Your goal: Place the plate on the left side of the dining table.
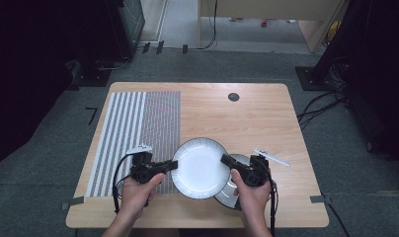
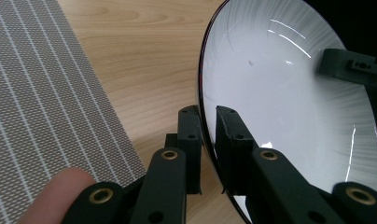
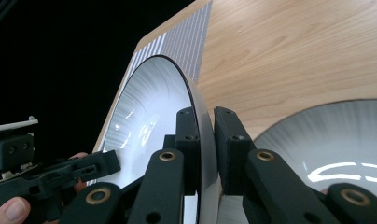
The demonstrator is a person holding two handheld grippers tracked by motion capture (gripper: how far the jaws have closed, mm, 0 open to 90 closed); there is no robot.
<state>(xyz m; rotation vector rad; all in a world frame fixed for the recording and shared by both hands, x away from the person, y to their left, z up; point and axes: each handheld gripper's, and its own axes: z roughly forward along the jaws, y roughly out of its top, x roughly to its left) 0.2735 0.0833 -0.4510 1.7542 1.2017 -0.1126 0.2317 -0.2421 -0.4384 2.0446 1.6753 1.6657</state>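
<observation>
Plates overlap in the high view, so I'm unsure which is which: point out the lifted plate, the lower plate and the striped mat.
lifted plate (image 1: 200, 168), high view, its white centre
lower plate (image 1: 229, 193), high view, its exposed rim
striped mat (image 1: 133, 128), high view, its middle

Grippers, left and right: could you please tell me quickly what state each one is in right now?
Left gripper: closed on the rim of the upper plate.
Right gripper: closed on the same plate's opposite rim.

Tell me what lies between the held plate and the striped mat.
Nothing visible. The plate, gripped at opposite rim edges by the left gripper and right gripper, borders the striped mat. A second plate lies on the far side, under the right hand.
</observation>
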